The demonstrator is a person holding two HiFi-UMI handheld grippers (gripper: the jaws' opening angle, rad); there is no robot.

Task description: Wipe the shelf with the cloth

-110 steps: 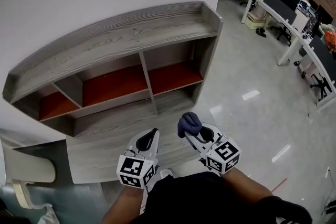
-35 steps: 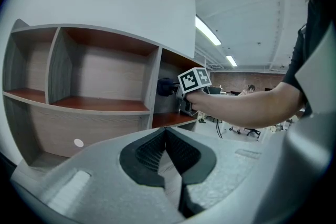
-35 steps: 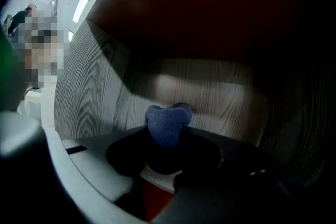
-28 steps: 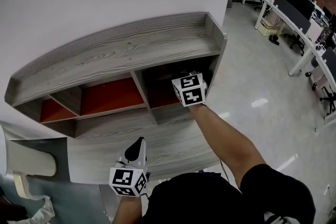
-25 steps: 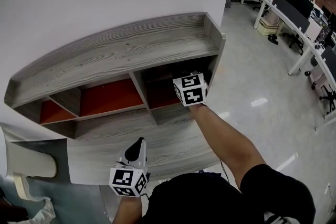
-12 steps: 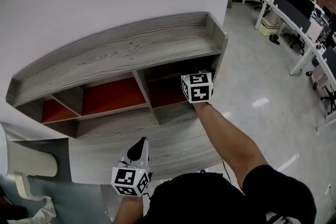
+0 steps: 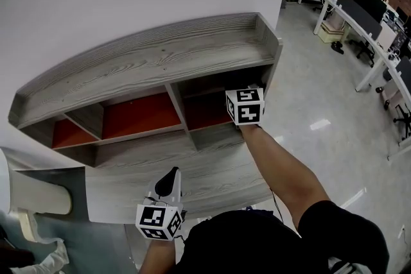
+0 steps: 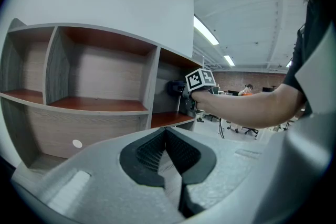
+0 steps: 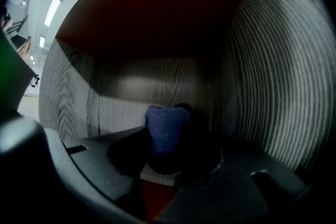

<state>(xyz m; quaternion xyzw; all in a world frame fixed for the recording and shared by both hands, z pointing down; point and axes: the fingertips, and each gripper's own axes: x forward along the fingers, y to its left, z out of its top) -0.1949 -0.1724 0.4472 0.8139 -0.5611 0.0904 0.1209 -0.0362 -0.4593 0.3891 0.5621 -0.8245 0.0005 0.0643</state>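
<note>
Here, cloth [image 9: 167, 129] sits clamped in right hand-held gripper [image 9: 169, 159].

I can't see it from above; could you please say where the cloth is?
In the right gripper view, the cloth sits pinched in the right gripper, inside the shelf's right-hand compartment.

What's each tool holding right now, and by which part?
Right tool: shut on the bunched dark blue cloth, gripped at its near end, the rest bulging forward. Left tool: shut, empty.
</note>
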